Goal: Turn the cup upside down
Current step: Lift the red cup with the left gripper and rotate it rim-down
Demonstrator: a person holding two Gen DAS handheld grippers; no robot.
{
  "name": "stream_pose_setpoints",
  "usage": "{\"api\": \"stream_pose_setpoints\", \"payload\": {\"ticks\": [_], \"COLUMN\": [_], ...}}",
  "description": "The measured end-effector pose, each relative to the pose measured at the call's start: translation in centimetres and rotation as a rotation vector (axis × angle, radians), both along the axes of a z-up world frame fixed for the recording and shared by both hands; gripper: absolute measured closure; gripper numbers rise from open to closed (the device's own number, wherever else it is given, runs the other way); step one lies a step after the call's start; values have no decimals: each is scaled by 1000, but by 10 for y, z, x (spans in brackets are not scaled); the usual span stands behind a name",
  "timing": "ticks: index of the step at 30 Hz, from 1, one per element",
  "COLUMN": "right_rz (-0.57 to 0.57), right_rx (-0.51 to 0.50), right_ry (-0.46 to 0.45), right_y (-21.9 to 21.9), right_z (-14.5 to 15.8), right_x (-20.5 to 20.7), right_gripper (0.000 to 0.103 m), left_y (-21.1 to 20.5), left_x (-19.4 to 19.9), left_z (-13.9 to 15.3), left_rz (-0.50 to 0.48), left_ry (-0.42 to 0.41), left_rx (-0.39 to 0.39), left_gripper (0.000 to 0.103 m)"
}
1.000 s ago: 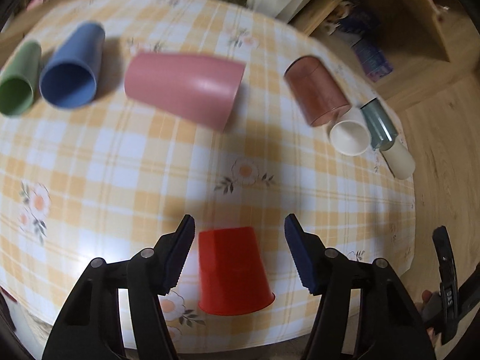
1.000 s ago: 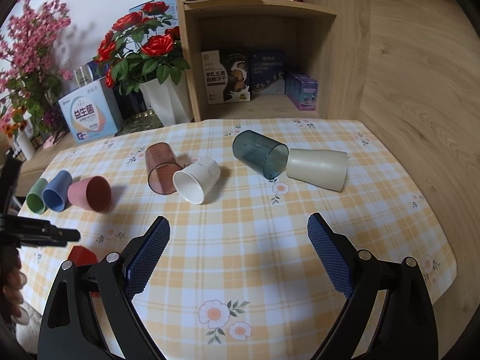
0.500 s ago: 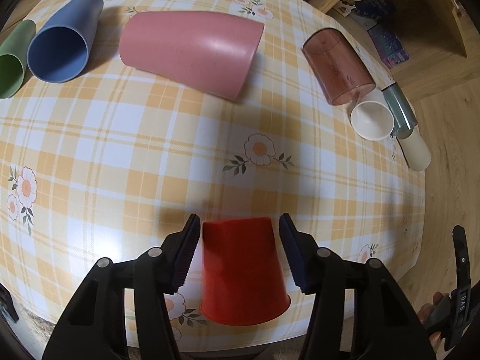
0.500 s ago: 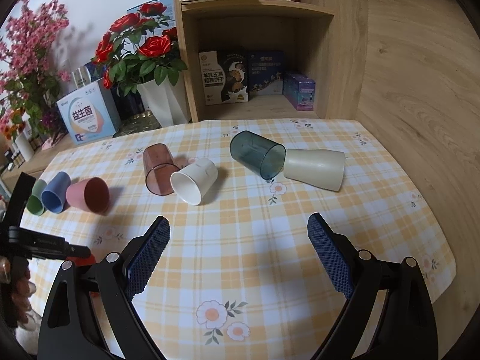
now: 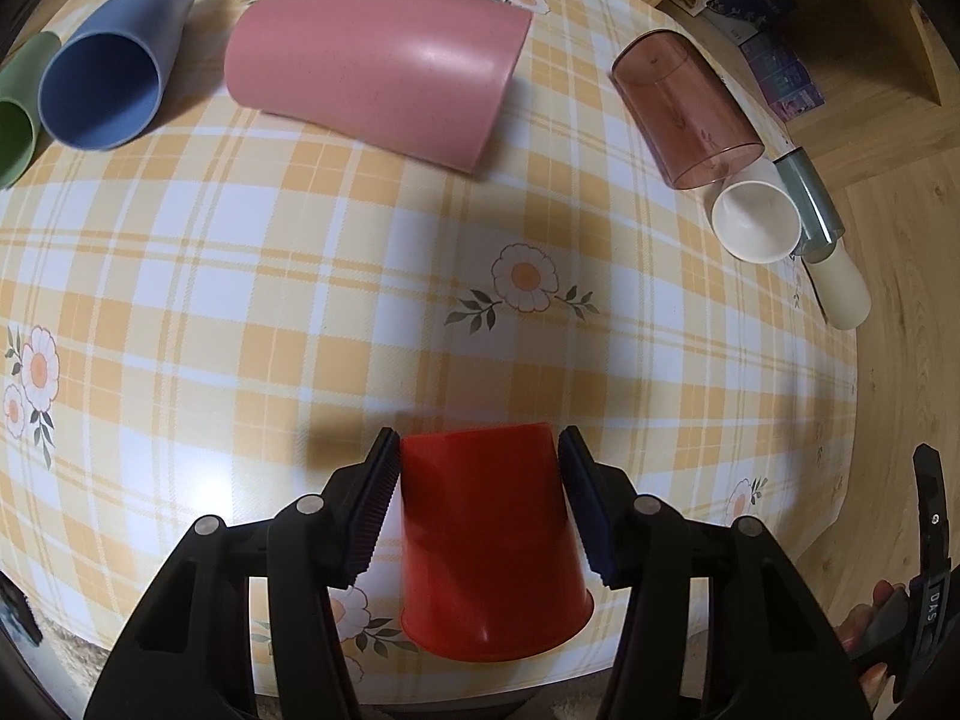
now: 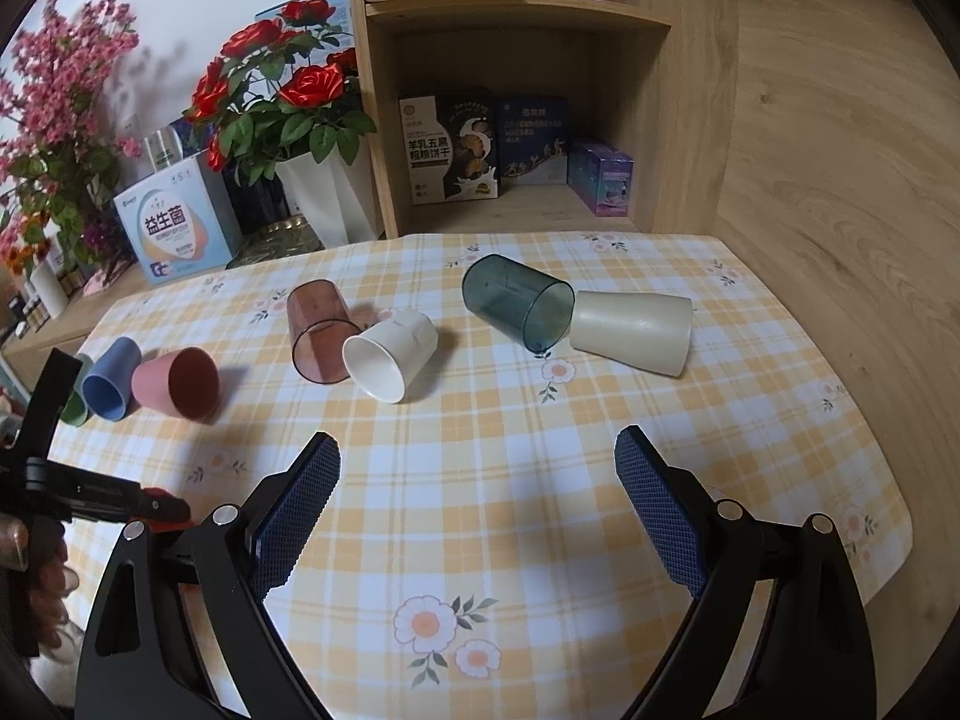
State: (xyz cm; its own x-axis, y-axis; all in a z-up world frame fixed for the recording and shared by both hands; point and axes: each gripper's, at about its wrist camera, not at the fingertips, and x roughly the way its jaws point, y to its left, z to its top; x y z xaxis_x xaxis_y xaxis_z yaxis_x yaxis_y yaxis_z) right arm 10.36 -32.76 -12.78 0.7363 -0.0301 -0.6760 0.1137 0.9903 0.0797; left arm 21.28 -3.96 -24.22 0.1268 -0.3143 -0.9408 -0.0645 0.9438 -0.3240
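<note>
The left hand-held gripper (image 5: 480,468) clasps the red cup (image 5: 489,546), rim nearest the camera, at the tabletop (image 5: 300,300) near edge, lower centre of frame. The right hand-held gripper (image 6: 477,498) gapes wide over bare checked cloth; the pink cup (image 5: 378,69) lies upper centre.

Black tool (image 5: 480,504) frames, silver rivets, ridged dark-blue pads (image 6: 297,510).
</note>
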Motion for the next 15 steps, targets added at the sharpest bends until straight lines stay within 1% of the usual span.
{"api": "stream_pose_setpoints", "payload": {"ticks": [3, 7, 15], "right_rz": [-4, -4, 0], "right_rx": [-2, -2, -4], "right_ry": [-7, -5, -5], "right_y": [-1, 0, 2], "right_z": [1, 1, 2], "right_x": [-1, -1, -2], "right_gripper": [13, 13, 13], "left_y": [0, 5, 21], "left_x": [-1, -4, -16], "left_z": [-2, -2, 10], "left_rz": [0, 1, 5], "left_ry": [3, -6, -46], "left_rx": [-11, -21, -35], "left_gripper": [52, 53, 53]}}
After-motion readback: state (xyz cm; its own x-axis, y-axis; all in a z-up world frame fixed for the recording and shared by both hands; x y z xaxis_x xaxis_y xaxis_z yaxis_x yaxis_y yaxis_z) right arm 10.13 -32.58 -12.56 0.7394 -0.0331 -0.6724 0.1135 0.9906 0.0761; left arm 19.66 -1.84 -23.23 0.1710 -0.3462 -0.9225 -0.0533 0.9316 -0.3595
